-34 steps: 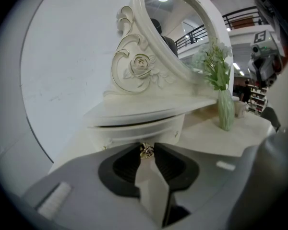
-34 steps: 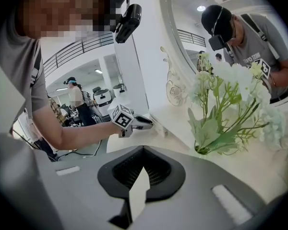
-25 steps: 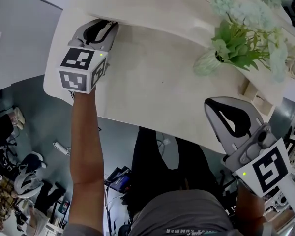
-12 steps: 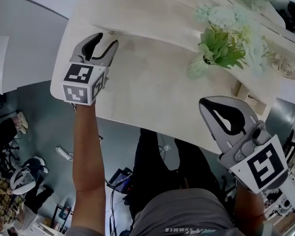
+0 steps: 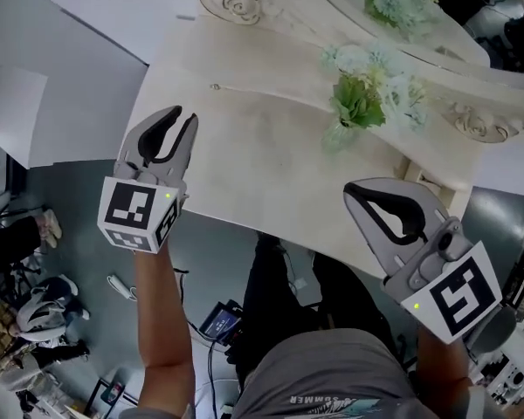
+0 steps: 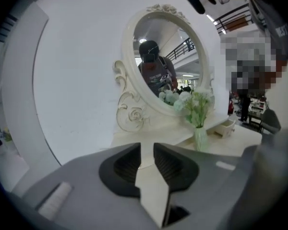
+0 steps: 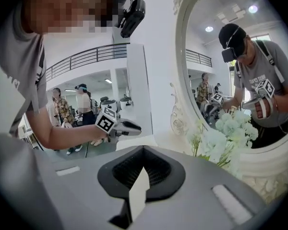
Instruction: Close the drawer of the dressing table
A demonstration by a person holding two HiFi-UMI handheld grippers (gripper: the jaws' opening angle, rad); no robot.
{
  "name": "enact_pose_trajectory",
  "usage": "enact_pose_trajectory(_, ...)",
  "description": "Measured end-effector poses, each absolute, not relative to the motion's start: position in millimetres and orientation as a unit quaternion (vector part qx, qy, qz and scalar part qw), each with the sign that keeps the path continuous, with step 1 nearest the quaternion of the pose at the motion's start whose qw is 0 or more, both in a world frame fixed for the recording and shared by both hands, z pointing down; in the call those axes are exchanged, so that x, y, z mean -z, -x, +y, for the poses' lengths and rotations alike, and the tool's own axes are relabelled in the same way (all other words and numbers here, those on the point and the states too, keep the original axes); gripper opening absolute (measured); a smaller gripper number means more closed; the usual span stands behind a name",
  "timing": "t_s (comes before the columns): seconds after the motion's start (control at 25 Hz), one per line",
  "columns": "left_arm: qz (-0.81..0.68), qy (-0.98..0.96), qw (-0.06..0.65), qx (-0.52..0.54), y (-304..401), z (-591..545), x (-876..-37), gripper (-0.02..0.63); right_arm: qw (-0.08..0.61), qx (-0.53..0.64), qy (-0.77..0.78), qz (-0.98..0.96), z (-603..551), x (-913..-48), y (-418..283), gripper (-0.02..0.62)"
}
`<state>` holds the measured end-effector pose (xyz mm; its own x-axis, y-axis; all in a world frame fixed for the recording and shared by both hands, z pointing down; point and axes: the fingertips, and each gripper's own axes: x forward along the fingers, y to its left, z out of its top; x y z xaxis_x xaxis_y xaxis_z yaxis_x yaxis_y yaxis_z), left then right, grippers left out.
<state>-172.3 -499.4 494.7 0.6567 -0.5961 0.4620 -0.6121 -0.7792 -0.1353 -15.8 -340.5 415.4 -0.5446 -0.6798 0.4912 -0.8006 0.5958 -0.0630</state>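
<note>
Cream bench (image 5: 271, 173) below oval mirror (image 6: 151, 30), left gripper (image 5: 185, 116) above its front edge, jaws just narrowed, nothing between, right gripper (image 5: 354, 197) closed, empty.

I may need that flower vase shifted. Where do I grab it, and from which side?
Take the vase by its pale green body, below the flowers, coming in level from the front edge of the dressing table. It stands upright, the blooms spread wide above it, and the mirror rises behind, so an approach from above or behind looks crowded.
</note>
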Motion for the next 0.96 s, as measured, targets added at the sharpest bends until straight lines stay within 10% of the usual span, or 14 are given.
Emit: enact_pose_trajectory(0.96, -0.322, -0.925, -0.073, -0.188, 146, -287, -271, 0.046, 0.159, -0.026, -0.419, -0.894, -257, -262, -3, 0.0)
